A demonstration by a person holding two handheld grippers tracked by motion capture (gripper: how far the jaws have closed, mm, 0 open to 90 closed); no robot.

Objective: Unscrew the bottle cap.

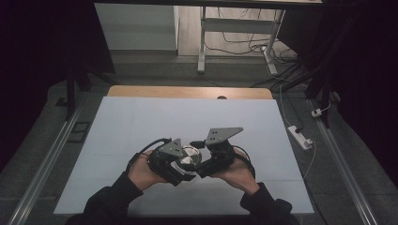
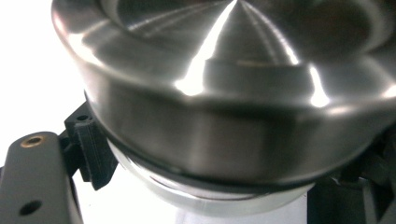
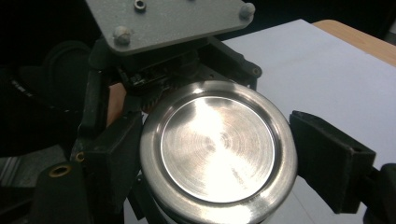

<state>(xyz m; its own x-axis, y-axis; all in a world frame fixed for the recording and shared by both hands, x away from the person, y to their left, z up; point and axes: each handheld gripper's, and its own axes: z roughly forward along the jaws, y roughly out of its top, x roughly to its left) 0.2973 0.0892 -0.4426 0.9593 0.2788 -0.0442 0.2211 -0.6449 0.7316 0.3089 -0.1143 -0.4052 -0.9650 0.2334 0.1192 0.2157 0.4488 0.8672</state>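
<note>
Steel tin (image 1: pixel 189 156) above the white table (image 1: pixel 141 122), left gripper (image 1: pixel 180 172) pinching its body, right gripper (image 1: pixel 202 169) jaws clamped on its lid

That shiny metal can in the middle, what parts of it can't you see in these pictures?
- Metal can, high view: its body is hidden by the left gripper and right gripper; small and dim.
- Left gripper view: the can runs past the top and right edges, so its whole shape is cut off.
- Right gripper view: the can's side and bottom drop below the lower edge.
</note>
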